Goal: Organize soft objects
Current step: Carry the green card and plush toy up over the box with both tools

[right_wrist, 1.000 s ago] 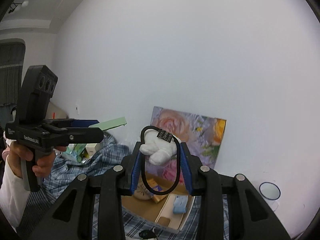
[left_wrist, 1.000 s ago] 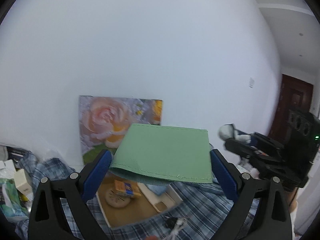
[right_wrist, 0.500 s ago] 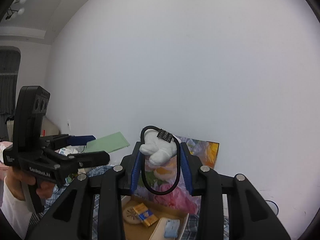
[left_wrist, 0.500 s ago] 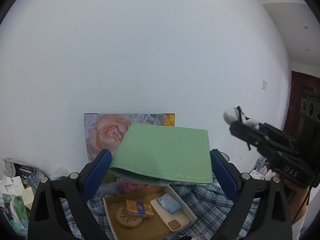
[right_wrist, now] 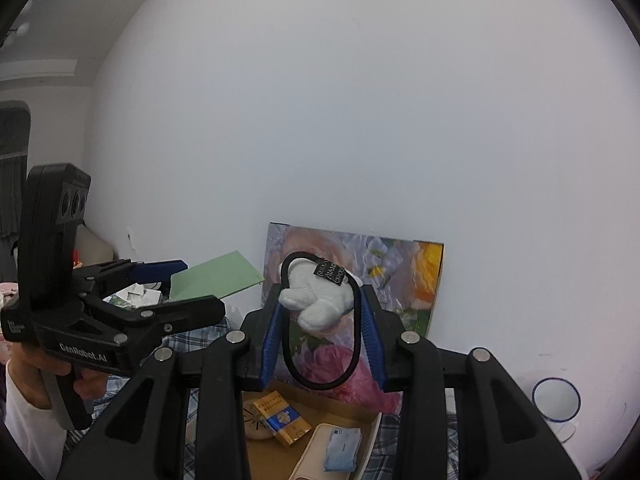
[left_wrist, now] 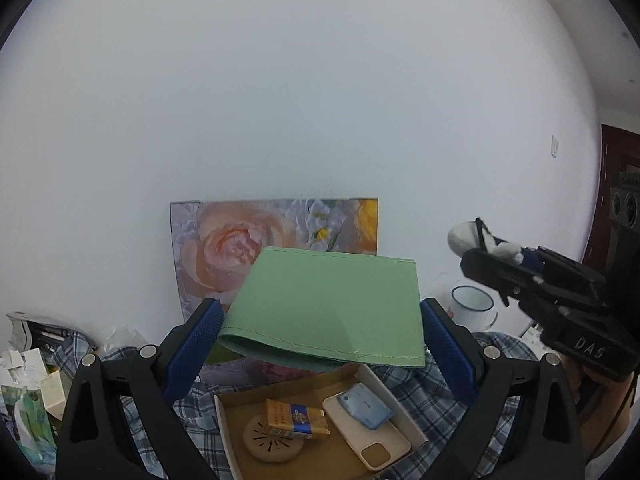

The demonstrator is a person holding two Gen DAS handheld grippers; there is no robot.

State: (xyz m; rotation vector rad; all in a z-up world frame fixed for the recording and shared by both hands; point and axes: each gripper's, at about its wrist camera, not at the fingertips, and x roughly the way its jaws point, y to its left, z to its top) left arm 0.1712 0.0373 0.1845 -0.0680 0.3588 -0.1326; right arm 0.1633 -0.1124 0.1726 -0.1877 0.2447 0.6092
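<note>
- Holding a green pouch [left_wrist: 332,304] flat in the air, our left gripper [left_wrist: 320,344] has its blue pads clamped on the pouch's two sides
- Our right gripper [right_wrist: 324,340] is closed on a white plush charm [right_wrist: 318,300] with a black elastic loop [right_wrist: 320,380] hanging between the pads
- Below both we see a cardboard tray [left_wrist: 236,452] on a plaid cloth [left_wrist: 416,392], carrying a cigarette pack [left_wrist: 298,418], a phone case [left_wrist: 372,436] and a blue packet [left_wrist: 366,404]
- Behind the tray a rose picture [left_wrist: 224,248] leans on the white wall [left_wrist: 280,80]; an enamel mug [left_wrist: 474,306] stands to its right
</note>
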